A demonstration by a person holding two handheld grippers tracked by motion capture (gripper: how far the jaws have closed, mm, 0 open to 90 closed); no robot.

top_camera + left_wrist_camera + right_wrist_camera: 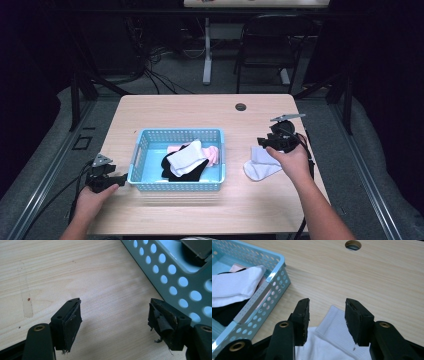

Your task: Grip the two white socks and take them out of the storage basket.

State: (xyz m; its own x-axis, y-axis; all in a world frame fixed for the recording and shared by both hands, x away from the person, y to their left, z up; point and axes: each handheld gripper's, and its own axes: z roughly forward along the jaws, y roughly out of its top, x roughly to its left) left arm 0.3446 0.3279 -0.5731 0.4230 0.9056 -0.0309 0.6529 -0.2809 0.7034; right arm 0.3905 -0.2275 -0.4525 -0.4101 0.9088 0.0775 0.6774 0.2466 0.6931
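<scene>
Right gripper [274, 141] hangs over the right part of the bench [200, 112], in the person's right hand [292, 161]. Jaws stand wide apart with nothing pinched between them. In the right gripper view the white sock [332, 340] lies flat on the wood directly under and just ahead of the jaws, its ribbed cuff between the two pads but untouched by either. From the high view the same white sock [260, 165] sits on the bench just right of the blue basket [137, 152], apart from its wall. The basket holds a heap of socks: white on top, black beneath, pink at the back. Left gripper [102, 176] rests at the bench's left front edge, just beside the basket's left wall, held in the left hand [92, 200]. Its jaws are also wide, with bare wood between them in the left gripper view.
</scene>
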